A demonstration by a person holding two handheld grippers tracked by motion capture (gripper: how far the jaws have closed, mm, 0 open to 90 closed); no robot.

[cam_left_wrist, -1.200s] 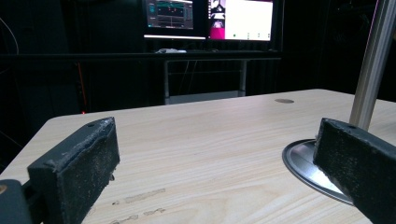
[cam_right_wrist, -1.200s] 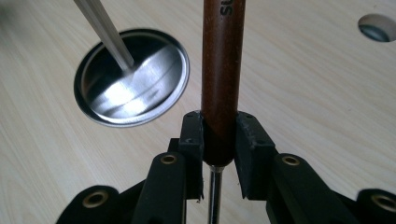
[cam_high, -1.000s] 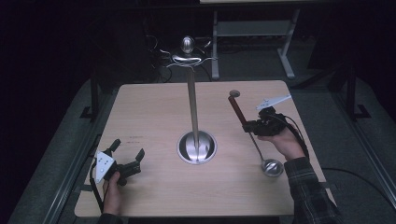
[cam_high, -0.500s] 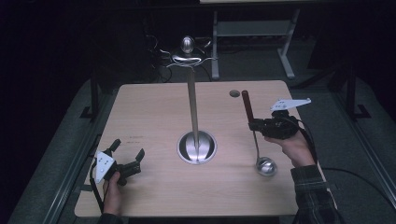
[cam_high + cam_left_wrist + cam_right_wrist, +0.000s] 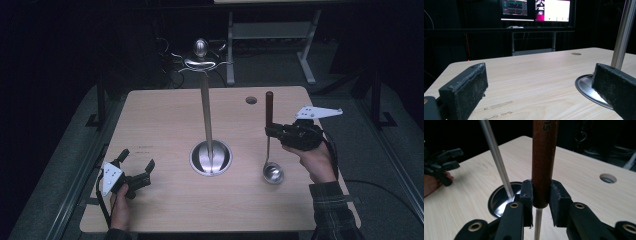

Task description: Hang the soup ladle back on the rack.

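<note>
- High view first: the right gripper (image 5: 272, 132) has a ladle (image 5: 270, 150) clamped by its wooden handle, held pretty much upright.
- So the ladle's brown handle (image 5: 269, 107) sticks up above the jaws, and the thin metal shaft drops down below them to the shiny bowl (image 5: 273, 173), which sits low over the table (image 5: 165, 125), just beside the person's right hand (image 5: 312, 160). Can't tell if the bowl is actually touching the wood or hanging just off it.
- Right gripper view makes the grip really clear: the handle (image 5: 544, 157) sits squarely between the two pads (image 5: 527, 192), right at the handle's lower end, both pads pressed against it. The bare metal shaft (image 5: 538, 222) comes out directly under the fingers.
- Jaws are only as far apart as the handle is thick, so nearly closed, with nothing else in there.
- Off to the ladle's side, beyond the fingers, is the stand (image 5: 206, 110): a metal pole on a round base (image 5: 499, 202), with hooks at the top. It's near the ladle but apart from it.
- Left gripper (image 5: 135, 172) is low at the near left corner of the table, well apart from the ladle.
- Left gripper view: its pads (image 5: 471, 87) are spread wide with nothing between them, just bare tabletop, and the stand's base (image 5: 586, 86) peeking past the far-side pad.
</note>
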